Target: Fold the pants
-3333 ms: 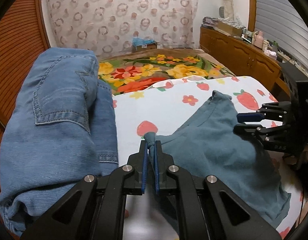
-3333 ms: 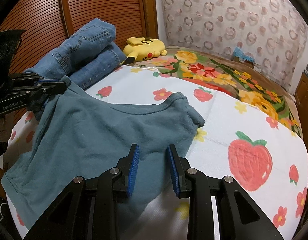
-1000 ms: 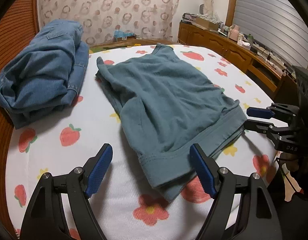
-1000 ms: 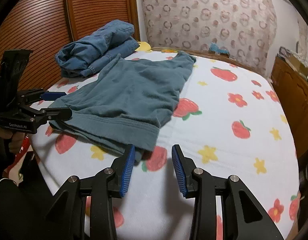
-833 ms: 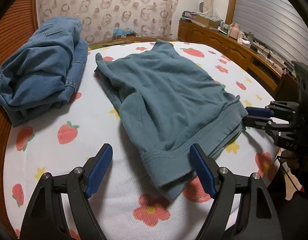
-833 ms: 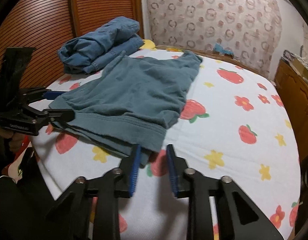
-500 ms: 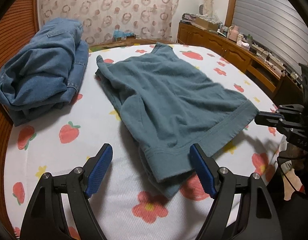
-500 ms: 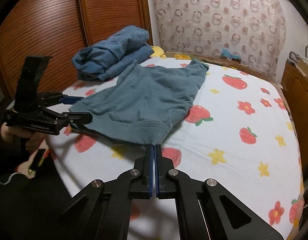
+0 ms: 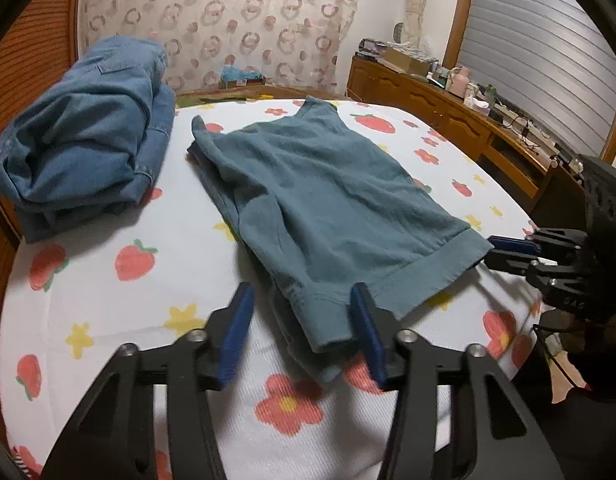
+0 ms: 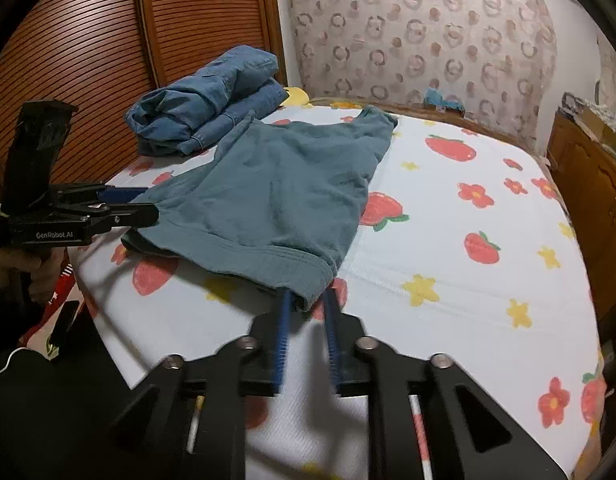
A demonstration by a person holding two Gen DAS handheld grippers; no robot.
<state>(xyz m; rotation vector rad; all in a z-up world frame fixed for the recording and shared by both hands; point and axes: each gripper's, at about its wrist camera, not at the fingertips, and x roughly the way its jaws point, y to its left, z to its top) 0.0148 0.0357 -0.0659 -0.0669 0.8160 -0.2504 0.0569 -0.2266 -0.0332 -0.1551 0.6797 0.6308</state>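
Teal shorts lie spread on the strawberry-print bed sheet, waistband toward me. My left gripper is open, its blue pads on either side of the near waistband corner. My right gripper is open a little around the other waistband corner of the shorts. In the left wrist view the right gripper sits at the waistband's right corner. In the right wrist view the left gripper sits at the left corner.
A pile of blue jeans lies at the far left of the bed, also in the right wrist view. A wooden slatted wardrobe stands on the left. A wooden sideboard with clutter runs along the right.
The right gripper, shut half a second ago, has opened slightly at the waistband corner. The left gripper's jaws have narrowed and moved forward to straddle the near corner.
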